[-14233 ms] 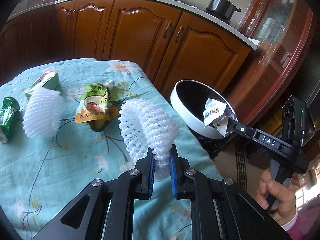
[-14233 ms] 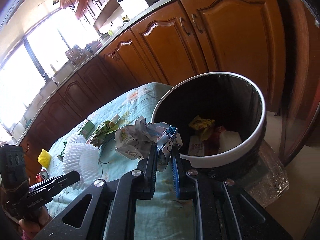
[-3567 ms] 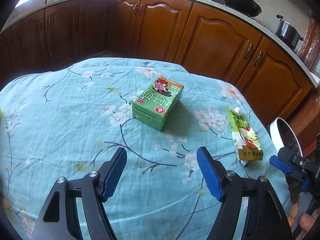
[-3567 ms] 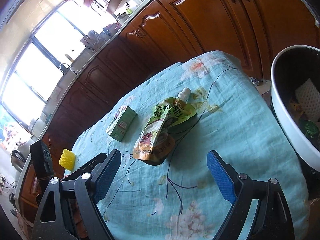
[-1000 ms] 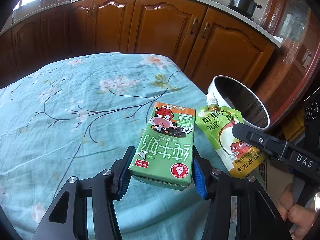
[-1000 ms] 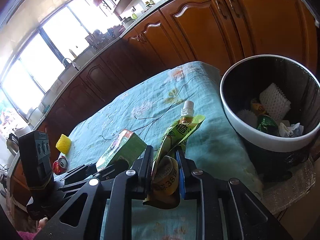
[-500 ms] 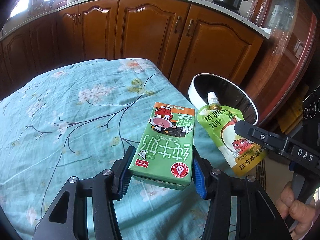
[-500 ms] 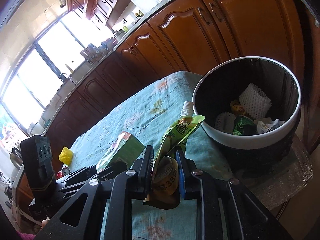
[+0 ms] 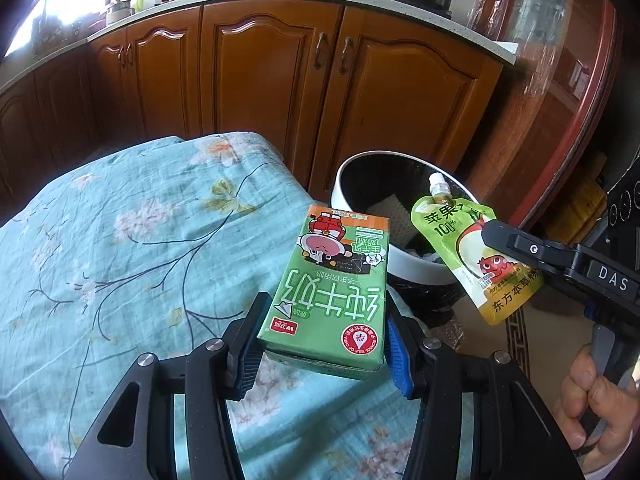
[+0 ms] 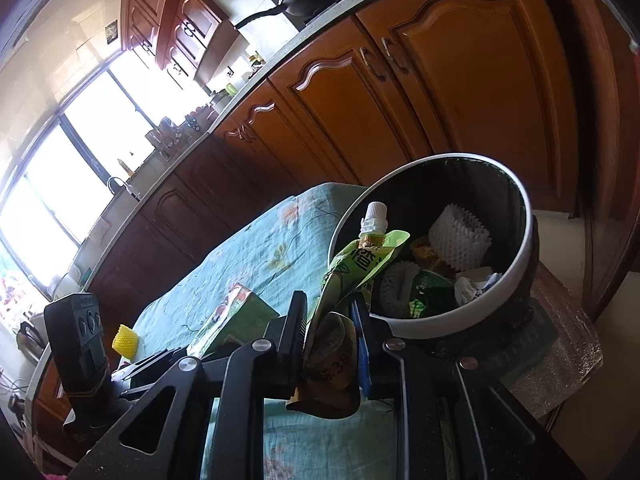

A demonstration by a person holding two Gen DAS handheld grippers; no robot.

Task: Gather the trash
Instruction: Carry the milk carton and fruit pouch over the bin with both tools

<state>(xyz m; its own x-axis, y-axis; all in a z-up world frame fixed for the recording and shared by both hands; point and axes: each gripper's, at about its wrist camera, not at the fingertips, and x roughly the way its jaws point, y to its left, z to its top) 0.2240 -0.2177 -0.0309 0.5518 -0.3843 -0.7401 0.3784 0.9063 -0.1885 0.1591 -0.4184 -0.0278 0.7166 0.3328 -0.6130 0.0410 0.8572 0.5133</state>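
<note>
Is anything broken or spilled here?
Nothing spilled. The juice pouch in the right gripper is crumpled at the bottom, like an empty one. The milk carton in the left gripper looks undamaged.

- Brown wooden cabinets [image 9: 256,80] run under a pale countertop [image 9: 400,12].
- Bright windows [image 10: 60,168] light the kitchen.
- A floral teal cloth [image 9: 120,240] covers the table.

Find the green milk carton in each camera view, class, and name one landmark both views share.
Left wrist view: the green milk carton sits centre frame, clamped in the left hand-held gripper.
Right wrist view: the carton shows lower left of centre, partly hidden behind the right hand-held gripper.
Shared landmark: the white-rimmed trash bin beside the table.
</note>
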